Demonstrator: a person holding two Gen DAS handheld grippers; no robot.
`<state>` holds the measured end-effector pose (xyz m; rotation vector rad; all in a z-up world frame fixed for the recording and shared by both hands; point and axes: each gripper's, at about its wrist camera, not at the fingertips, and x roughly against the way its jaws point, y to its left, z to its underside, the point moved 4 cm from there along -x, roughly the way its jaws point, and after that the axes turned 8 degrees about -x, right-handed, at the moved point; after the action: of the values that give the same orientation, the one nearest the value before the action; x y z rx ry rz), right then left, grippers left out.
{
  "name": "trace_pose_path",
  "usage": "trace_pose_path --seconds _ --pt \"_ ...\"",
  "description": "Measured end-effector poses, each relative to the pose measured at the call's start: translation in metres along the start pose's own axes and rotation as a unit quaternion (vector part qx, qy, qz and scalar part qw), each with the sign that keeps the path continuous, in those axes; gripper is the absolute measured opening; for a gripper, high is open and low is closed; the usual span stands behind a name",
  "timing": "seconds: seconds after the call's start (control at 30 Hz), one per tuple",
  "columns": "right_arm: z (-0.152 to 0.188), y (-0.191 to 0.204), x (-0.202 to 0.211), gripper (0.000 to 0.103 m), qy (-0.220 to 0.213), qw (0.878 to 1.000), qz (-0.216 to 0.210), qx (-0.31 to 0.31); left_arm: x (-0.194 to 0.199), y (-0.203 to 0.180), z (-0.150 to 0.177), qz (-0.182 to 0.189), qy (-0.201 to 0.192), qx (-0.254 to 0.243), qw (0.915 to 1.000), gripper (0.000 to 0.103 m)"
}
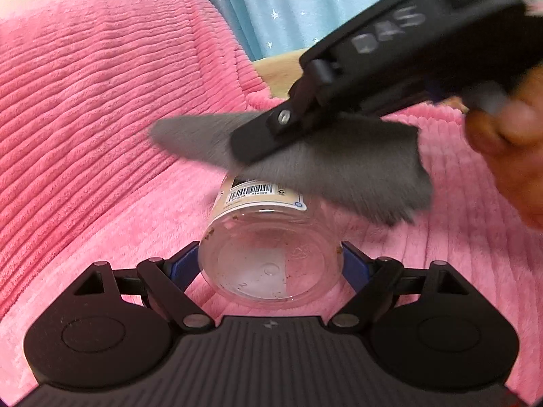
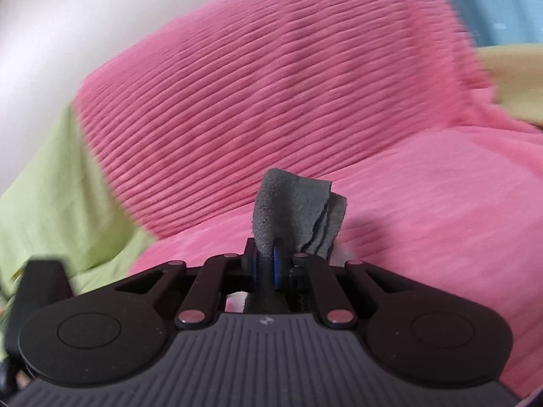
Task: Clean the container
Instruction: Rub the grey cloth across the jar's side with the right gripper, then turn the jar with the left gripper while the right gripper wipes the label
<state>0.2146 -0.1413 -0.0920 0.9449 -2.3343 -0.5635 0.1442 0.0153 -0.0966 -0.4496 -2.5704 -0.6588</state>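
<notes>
A clear plastic jar [image 1: 268, 254] with a barcode label lies on its side, base towards the camera, with brown specks inside. My left gripper [image 1: 269, 264] is shut on the jar, blue pads on both sides. My right gripper [image 1: 244, 146] comes in from the upper right, shut on a grey cloth [image 1: 339, 166] that lies over the jar's far end. In the right wrist view the right gripper [image 2: 268, 264] pinches the folded grey cloth [image 2: 298, 210] between its blue pads; the jar is hidden there.
A pink ribbed plush blanket [image 1: 101, 118] covers the surface and a raised back. A light green sheet [image 2: 61, 196] lies at the left, a yellow one [image 2: 512, 78] at the right. Blue star-print curtain [image 1: 271, 3] hangs behind. A hand [image 1: 509, 142] holds the right gripper.
</notes>
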Motion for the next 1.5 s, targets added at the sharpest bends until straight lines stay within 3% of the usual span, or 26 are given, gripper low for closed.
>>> trace_pose_path --seconds 0.17,0.33,0.4,0.53,0.63,0.87,0.93,1.03,1.1,1.23,1.3,1.37,1.5 --pt "0.002 -0.003 0.002 0.007 0.003 1.000 -0.006 -0.022 0.000 -0.001 0.000 -0.002 -0.001 -0.007 1.0000 0.085" --pt "0.012 0.017 -0.001 0.007 0.036 0.998 -0.056 -0.005 0.000 0.001 0.001 0.000 0.000 0.001 1.0000 0.085" --pt "0.007 0.014 0.000 0.006 0.031 0.999 -0.045 0.008 0.000 0.000 0.001 -0.001 0.000 -0.001 1.0000 0.085" --pt "-0.003 -0.009 0.004 0.006 -0.004 1.000 0.005 -0.025 0.000 -0.001 0.000 -0.004 0.000 -0.011 0.9999 0.085" --pt "-0.001 -0.012 0.004 0.006 -0.008 0.999 0.006 -0.036 -0.001 0.000 0.001 0.002 0.001 -0.007 1.0000 0.085" --pt "-0.001 -0.004 0.001 0.007 -0.003 1.000 0.001 -0.027 -0.008 0.023 0.007 0.058 0.010 0.100 0.9933 0.086" --pt "-0.002 -0.004 0.004 0.007 -0.001 1.000 0.001 -0.029 -0.010 0.025 0.008 0.065 0.012 0.110 0.9917 0.085" --pt "-0.002 -0.005 0.008 0.007 0.000 0.999 0.001 -0.032 -0.009 0.019 0.004 0.046 0.013 0.082 0.9955 0.085" --pt "0.000 -0.004 0.008 0.007 0.011 0.999 -0.008 -0.032 -0.007 0.011 0.002 0.017 0.014 0.038 0.9990 0.085" --pt "0.009 0.008 0.009 0.007 0.050 0.995 -0.073 -0.045 -0.006 0.007 0.002 0.001 0.016 0.008 0.9998 0.085" --pt "0.012 0.013 0.009 0.007 0.058 0.994 -0.085 -0.027 -0.007 0.007 0.002 0.001 0.018 0.007 0.9998 0.085" --pt "0.007 0.009 0.007 0.006 0.047 0.996 -0.075 -0.019 -0.007 0.006 0.002 0.001 0.018 0.005 0.9998 0.085" --pt "-0.005 -0.014 0.004 0.007 -0.001 0.998 -0.016 -0.058 -0.006 0.002 0.000 -0.002 0.015 -0.009 0.9998 0.085"
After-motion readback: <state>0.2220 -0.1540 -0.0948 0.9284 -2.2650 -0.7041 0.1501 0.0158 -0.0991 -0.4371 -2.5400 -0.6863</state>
